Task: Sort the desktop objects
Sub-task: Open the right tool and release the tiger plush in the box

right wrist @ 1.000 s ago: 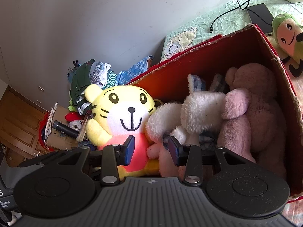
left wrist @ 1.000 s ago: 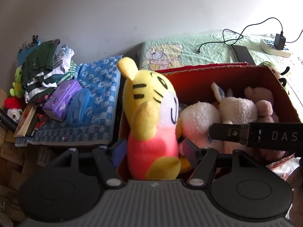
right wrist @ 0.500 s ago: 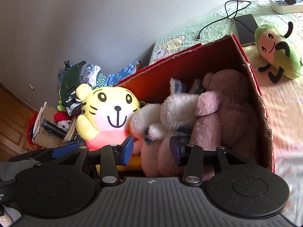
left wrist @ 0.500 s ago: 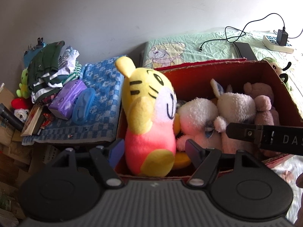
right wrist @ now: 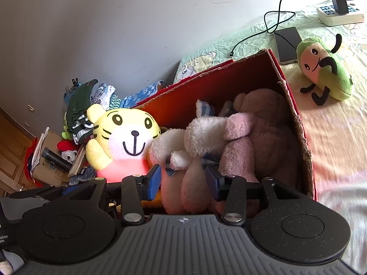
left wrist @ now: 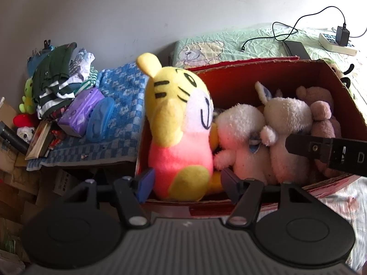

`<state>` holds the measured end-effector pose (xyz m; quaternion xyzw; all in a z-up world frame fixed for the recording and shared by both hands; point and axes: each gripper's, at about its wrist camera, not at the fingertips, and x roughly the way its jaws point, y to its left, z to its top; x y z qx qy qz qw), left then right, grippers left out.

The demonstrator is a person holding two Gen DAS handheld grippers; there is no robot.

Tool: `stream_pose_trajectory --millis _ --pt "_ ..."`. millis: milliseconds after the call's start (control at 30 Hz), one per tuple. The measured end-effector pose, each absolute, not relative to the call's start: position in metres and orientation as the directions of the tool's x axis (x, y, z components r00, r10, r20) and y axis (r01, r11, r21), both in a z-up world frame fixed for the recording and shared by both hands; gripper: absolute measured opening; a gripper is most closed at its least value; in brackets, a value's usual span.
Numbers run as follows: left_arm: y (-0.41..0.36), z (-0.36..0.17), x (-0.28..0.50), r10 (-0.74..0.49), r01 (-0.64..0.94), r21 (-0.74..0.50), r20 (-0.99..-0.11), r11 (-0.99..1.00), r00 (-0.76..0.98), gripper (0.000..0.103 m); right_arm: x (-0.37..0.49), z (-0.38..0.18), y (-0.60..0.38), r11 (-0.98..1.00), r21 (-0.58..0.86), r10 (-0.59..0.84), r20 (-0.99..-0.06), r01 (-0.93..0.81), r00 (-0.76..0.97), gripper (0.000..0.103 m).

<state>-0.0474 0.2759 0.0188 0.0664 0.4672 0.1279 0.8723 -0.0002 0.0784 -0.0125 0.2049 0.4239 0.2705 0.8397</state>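
1. Black bar of the right gripper [left wrist: 330, 154], crossing the left wrist view at right: white letter "D" at its cut-off edge; rest of the word out of frame.
2. Black device body [right wrist: 4, 238] at far left edge of right wrist view: small white print, partly cut off, reads approx. "ition" / "em"; not fully legible.
3. No other legible text; purple pack [left wrist: 79, 112] has print too blurred to read.

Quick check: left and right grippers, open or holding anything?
Left gripper: open, empty, in front of the tiger toy.
Right gripper: open, empty.
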Motion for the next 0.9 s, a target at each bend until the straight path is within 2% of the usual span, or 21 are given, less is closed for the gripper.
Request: stream_pose_trajectory --millis 200,367,633,900 --pt "0.28 0.024 -0.05 0.288 -0.17 0.232 -0.791 0.958 0.54 0.068 -0.001 -0.012 0.084 0.79 0.541 0.606 -0.622 -0.288 0.496 0.047" --pt "0.284 0.023 -0.05 0.312 -0.181 0.254 -0.774 0.95 0.551 0.074 -0.001 -0.013 0.086 0.797 0.532 0.599 -0.628 -0.288 0.497 0.047" --pt "0.291 0.02 -0.048 0.297 -0.178 0.237 -0.782 0.955 0.548 0.076 0.003 -0.015 0.093 0.79 0.545 0.609 -0.639 -0.282 0.47 0.047" --pt "0.3 0.027 -0.043 0.244 -0.177 0.176 -0.811 0.968 0.531 0.075 0.008 -0.012 0.098 0.802 0.522 0.594 -0.653 -0.289 0.469 0.047"
